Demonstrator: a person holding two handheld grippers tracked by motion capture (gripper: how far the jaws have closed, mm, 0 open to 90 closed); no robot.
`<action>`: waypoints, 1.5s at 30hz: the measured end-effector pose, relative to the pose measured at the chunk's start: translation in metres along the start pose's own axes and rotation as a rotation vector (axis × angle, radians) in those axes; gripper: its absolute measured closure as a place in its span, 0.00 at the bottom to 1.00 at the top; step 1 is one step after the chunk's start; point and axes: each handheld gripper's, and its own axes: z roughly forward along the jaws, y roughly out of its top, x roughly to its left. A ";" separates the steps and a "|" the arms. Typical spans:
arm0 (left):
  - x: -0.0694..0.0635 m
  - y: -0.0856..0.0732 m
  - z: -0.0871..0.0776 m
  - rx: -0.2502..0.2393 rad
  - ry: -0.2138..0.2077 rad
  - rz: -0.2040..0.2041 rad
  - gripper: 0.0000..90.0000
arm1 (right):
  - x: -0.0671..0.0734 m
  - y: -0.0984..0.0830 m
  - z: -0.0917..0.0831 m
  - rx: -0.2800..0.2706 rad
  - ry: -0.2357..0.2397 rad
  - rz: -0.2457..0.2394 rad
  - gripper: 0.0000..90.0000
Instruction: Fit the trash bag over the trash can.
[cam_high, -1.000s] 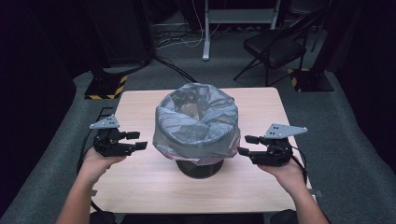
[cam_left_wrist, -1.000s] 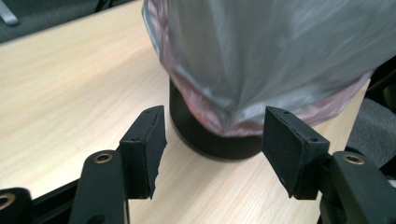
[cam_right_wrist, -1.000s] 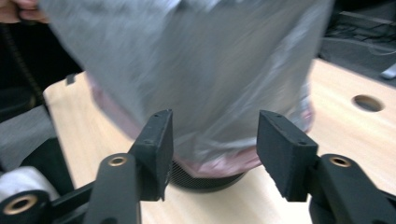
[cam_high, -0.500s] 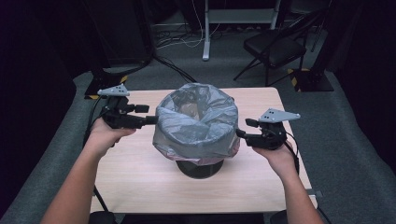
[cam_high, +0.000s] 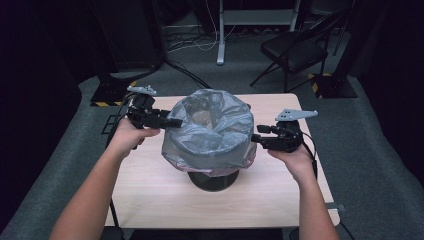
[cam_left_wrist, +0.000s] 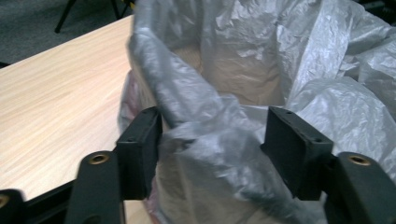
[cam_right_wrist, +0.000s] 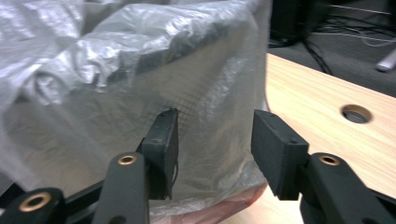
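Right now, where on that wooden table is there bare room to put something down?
The widest bare patch of the light wooden table is the near strip between the two forearms, in front of the round black bin. The far right corner is also bare. The middle is crowded: the grey plastic liner bag bulges there, with a gripper at each side.

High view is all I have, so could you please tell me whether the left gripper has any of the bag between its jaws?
Observer: Yes. A fold of the grey bag lies between the jaws of the left gripper. They have just been closing but stand apart, not clamped.
Operator: And the right gripper, please?
Observer: The right gripper has also just been closing. Its jaws stand open at the bag's side wall, with nothing pinched.
Operator: What lies behind the plastic there?
Observer: A fine mesh shows through it, the wall of the bin.
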 end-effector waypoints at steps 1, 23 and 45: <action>-0.001 0.000 -0.001 0.005 0.013 0.007 0.41 | 0.001 0.000 0.000 0.003 0.018 -0.007 0.58; 0.011 -0.032 -0.045 0.035 0.023 0.000 0.43 | 0.062 0.004 0.030 0.063 0.256 -0.132 0.44; -0.047 0.022 -0.056 -0.004 0.035 0.188 0.34 | 0.071 0.005 0.018 -0.057 0.304 -0.196 0.89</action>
